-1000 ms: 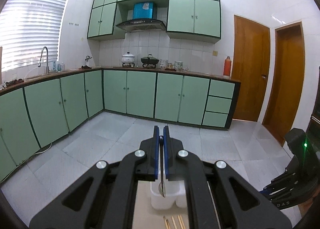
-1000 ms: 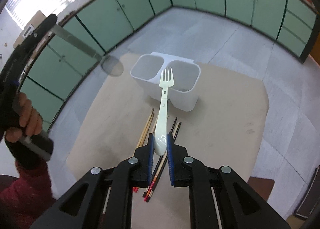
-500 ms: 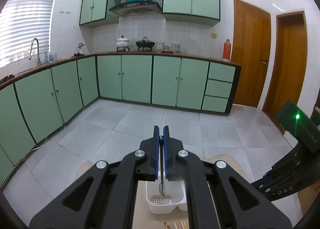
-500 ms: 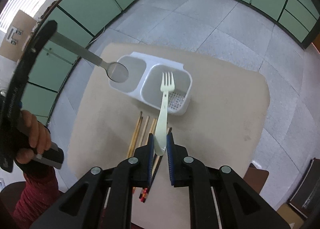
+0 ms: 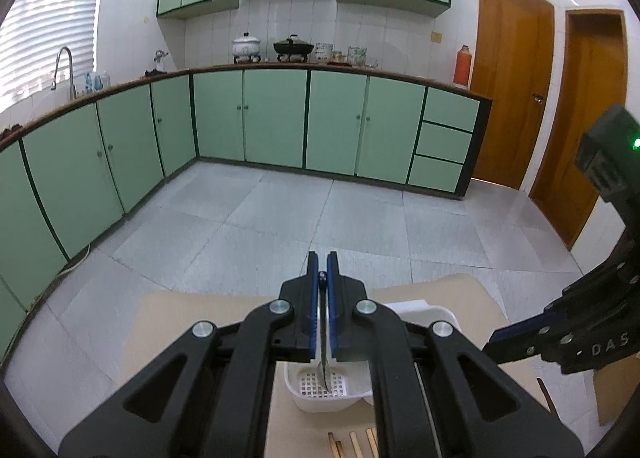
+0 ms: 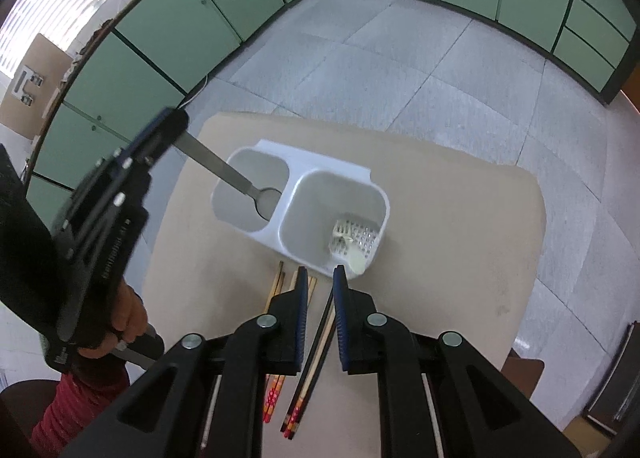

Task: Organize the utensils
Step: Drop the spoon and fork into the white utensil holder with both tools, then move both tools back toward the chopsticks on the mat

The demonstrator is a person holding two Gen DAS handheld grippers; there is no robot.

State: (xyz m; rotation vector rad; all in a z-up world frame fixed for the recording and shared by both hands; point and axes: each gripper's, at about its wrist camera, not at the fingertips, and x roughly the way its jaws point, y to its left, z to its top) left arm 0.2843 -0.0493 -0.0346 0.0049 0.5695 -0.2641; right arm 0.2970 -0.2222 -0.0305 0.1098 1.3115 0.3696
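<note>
My left gripper [image 5: 322,258] is shut on the handle of a metal spoon [image 5: 323,366]. In the right wrist view the spoon's bowl [image 6: 268,199] hangs inside the mouth of the left compartment of the white two-compartment holder [image 6: 328,181]. A cream plastic fork [image 6: 354,258] stands tines down in the right compartment, leaning on the near wall. My right gripper [image 6: 320,274] hovers just in front of the holder. Its jaws stand slightly apart with nothing between them. Several chopsticks [image 6: 308,374] lie on the beige table [image 6: 460,238] beneath it.
A hand in a red sleeve [image 6: 124,318] holds the left gripper [image 6: 176,125] at the table's left side. The right gripper [image 5: 516,342] shows at the right of the left wrist view. Green cabinets [image 5: 276,117] and grey floor tiles surround the table.
The fork has left my right gripper and now stands in the holder's right compartment. My left gripper has come down and forward, bringing the spoon's bowl into the left compartment's mouth.
</note>
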